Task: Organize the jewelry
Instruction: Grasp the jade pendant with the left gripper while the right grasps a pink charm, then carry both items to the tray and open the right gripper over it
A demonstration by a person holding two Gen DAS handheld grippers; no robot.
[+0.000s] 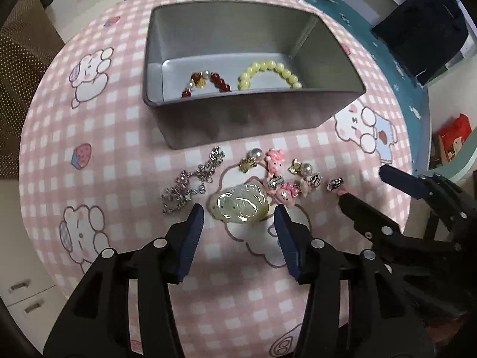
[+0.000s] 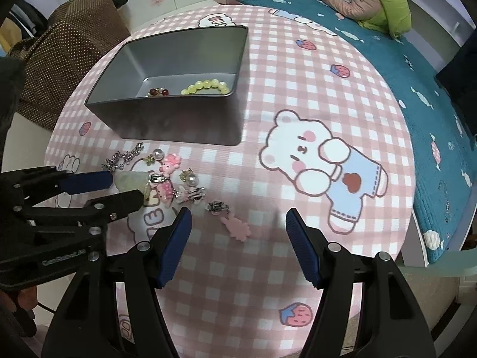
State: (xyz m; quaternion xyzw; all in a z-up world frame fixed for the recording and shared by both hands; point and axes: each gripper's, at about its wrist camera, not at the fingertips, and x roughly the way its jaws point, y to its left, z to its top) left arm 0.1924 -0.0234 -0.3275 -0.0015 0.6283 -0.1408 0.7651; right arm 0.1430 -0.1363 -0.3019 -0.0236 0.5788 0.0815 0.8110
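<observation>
A grey metal box [image 1: 238, 119] stands on the pink checked table and holds a yellow bead bracelet [image 1: 269, 74] and a red bead bracelet [image 1: 208, 83]. In front of it lie a pale green jade pendant [image 1: 238, 205], a silver chain [image 1: 190, 183], pearl earrings [image 1: 257, 154] and pink charms [image 1: 275, 161]. My left gripper [image 1: 238, 217] is open, its fingers either side of the pendant. My right gripper [image 2: 238, 223] is open over a pink clip [image 2: 235, 226] and also shows in the left wrist view [image 1: 366, 185].
The round table's edge [image 2: 408, 223] drops off at the right beside a teal bed [image 2: 417, 59] with clothes. A brown dotted chair [image 2: 59, 59] stands at the left. A dark bag [image 1: 423, 29] lies on the bed.
</observation>
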